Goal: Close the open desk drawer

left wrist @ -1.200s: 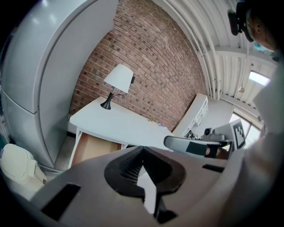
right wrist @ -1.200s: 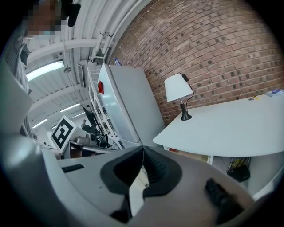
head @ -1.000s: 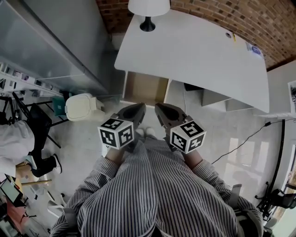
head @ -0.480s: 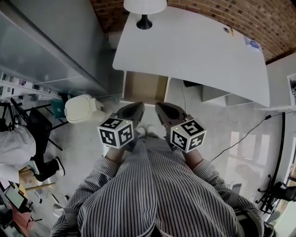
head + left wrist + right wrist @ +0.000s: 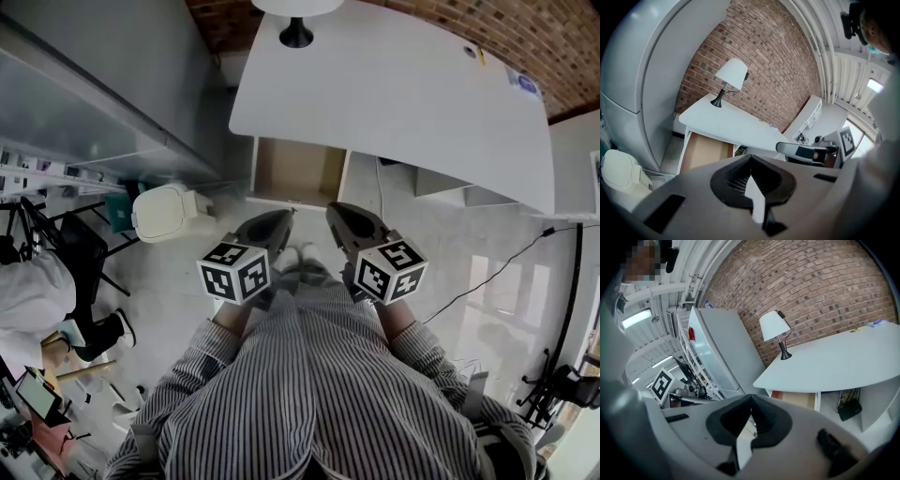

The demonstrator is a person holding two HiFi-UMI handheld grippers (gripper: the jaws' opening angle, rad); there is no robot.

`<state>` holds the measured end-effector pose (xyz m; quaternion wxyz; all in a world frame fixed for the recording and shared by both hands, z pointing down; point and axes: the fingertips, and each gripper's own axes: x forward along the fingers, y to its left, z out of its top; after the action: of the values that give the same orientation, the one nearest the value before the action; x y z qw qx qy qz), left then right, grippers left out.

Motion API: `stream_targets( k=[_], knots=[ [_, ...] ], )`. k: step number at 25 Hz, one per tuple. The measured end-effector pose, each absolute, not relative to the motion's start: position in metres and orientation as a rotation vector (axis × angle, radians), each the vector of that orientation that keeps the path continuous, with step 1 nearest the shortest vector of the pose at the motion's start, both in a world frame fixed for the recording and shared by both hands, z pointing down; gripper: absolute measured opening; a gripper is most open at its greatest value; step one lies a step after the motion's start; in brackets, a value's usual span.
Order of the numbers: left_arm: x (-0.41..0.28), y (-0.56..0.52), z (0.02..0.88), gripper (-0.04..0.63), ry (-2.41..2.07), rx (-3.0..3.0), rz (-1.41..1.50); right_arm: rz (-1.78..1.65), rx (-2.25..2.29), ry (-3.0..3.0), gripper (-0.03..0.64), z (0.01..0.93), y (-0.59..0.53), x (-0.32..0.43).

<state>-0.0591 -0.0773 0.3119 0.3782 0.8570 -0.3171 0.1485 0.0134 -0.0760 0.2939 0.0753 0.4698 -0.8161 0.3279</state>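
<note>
1. Since a moment ago the right hand-held gripper [image 5: 336, 210] has drifted slightly to the person's right; the left hand-held gripper [image 5: 284, 217] has barely shifted.
2. Both have their jaws pressed together, gripping nothing.
3. The drawer [image 5: 295, 172] stands pulled out beneath the white bench [image 5: 403, 94], ahead of both tips and apart from them.
4. A lamp [image 5: 296, 23] stands on the bench's far left corner.

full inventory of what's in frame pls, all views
desk: 1, white, against the brick wall
drawer: 1, brown inside, open, under the desk's left end
lamp: 1, white shade, black base, desk's far left corner
tall unit: 1, grey, left of the desk
bin: 1, white, floor left of the drawer
bag: 1, black, under the desk
left gripper: 1, grey, shut, empty, short of the drawer
right gripper: 1, grey, shut, empty
</note>
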Motion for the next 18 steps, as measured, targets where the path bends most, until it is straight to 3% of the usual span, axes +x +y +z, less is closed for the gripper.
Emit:
stream_targets(
  k=[18],
  knots=[
    [-0.07,-0.112,0.373,0.012,-0.824,2.096,0.447,1.055,1.401,-2.393,0.017,0.341,-0.109,0.017]
  ],
)
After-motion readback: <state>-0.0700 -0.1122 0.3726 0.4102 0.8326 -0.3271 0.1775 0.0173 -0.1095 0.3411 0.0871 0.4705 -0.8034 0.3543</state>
